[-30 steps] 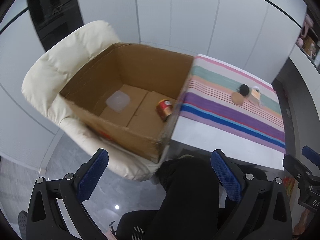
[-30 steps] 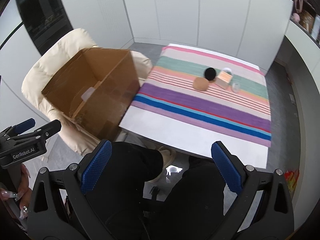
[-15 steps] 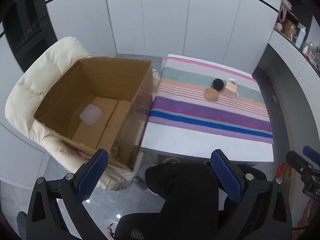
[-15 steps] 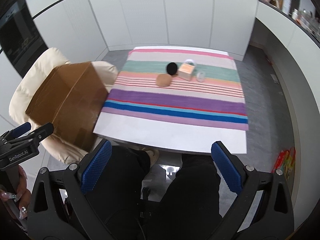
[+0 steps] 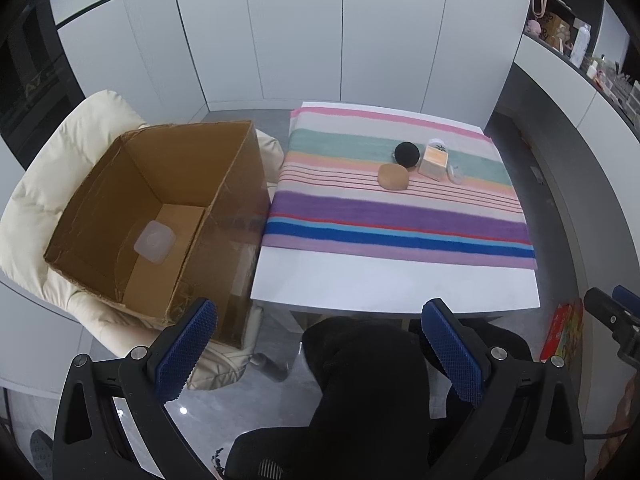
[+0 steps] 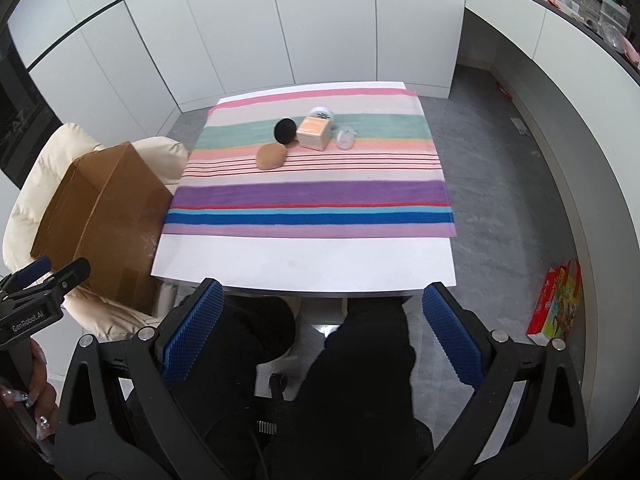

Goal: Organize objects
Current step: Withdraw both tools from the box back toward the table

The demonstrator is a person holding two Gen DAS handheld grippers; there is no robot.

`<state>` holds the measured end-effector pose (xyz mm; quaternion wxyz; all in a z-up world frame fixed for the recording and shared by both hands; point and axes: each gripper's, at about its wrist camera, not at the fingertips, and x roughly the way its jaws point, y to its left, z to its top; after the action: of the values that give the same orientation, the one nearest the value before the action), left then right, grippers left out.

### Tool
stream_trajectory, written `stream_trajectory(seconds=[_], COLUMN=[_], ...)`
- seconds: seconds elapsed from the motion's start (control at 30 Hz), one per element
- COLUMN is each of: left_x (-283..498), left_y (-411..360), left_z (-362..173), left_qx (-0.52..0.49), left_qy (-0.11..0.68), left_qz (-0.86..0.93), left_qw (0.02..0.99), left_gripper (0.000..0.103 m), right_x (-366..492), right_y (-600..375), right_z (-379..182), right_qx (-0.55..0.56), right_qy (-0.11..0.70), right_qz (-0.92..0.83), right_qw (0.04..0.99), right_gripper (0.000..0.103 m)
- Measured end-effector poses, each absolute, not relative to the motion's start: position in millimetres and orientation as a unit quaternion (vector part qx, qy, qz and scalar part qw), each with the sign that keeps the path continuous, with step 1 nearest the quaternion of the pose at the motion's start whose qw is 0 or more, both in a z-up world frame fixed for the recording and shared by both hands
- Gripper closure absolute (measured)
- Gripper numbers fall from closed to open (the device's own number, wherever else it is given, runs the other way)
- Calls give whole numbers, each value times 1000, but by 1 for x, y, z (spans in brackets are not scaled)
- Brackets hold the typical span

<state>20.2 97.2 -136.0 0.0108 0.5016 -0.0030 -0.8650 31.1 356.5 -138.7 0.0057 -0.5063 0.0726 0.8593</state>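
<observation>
A cardboard box (image 5: 160, 216) sits open on a cream armchair (image 5: 60, 160) left of the table; a clear plastic lid (image 5: 155, 241) lies on its floor. On the striped cloth (image 5: 400, 216) far across the table stand a black round object (image 5: 407, 153), a tan round object (image 5: 393, 176), a peach carton (image 5: 433, 163), a white jar (image 6: 322, 113) and a small clear cup (image 6: 345, 138). My left gripper (image 5: 320, 354) is open and empty above the person's lap. My right gripper (image 6: 318, 334) is also open and empty, well short of the table's near edge.
The box (image 6: 100, 224) presses against the table's left edge (image 6: 160, 248). A red and green carton (image 6: 558, 304) lies on the grey floor at right. White cabinet walls run behind, with a cluttered counter (image 5: 580, 52) at far right. The person's dark-clothed legs (image 6: 352, 360) are below the grippers.
Both views have swung right and pulled back from the box toward the table. The red can seen in the box a second ago is out of sight now. Both grippers stayed open.
</observation>
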Motion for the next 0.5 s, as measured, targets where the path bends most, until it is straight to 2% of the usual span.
stream_trajectory(seconds=[0.5], left_x=[-58], left_y=[123], left_z=[-166], left_qx=[514], left_qy=[-4], left_qz=[-858], left_qw=[-5], left_gripper=[0], right_x=[-36], right_y=[403], right_z=[-185], right_qx=[-527], right_qy=[93], right_qz=[844], right_qw=[31], right_gripper=[2])
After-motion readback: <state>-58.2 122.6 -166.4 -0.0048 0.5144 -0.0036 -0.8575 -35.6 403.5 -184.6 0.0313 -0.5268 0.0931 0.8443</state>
